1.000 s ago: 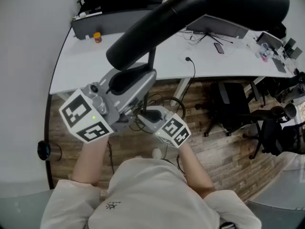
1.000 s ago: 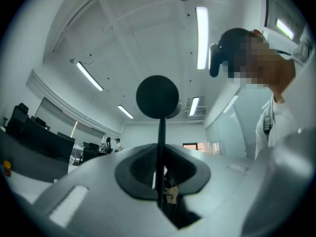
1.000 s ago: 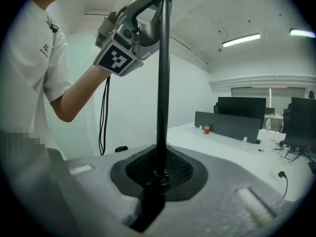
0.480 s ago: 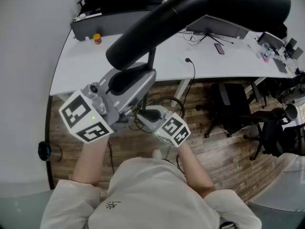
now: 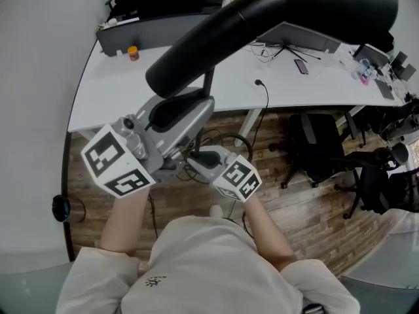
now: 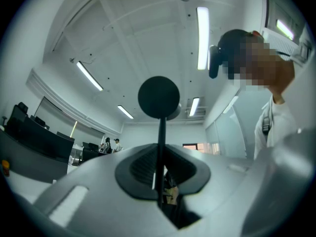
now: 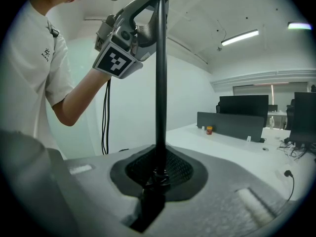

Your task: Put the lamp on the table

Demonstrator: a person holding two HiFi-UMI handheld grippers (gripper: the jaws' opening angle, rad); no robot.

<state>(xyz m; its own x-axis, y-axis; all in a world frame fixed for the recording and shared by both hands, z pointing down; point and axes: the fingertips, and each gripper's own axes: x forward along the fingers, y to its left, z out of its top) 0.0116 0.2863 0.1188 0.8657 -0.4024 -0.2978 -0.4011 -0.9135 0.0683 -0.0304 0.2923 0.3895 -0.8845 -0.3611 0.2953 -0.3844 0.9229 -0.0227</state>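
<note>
The white counter [image 5: 196, 84] fills the head view from 10 to 2 o'clock, with bare room near its front edge. An orange-capped jar [image 5: 133, 52] stands far off at 11 o'clock.

The lamp [image 5: 262, 25] is in the air on my side of the counter, over the wooden floor [image 5: 308, 195] and not yet above the top. Its big black head runs from centre toward 1 o'clock, close under the head camera.

I judge it top-heavy. All the bulk sits at that head, on a thin, stiff black pole [image 7: 161, 83] that looks smooth and likely to twist in a grip.

The pole is the only sensible hold, taken at two spaced points. The left hand-held gripper [image 5: 196, 113] is clamped on the pole higher up. The right hand-held gripper [image 5: 196, 161] is clenched on it lower down, at 6 o'clock from the left one, at what looks like a small collar.

I'd keep the pole upright and avoid swinging the head.
</note>
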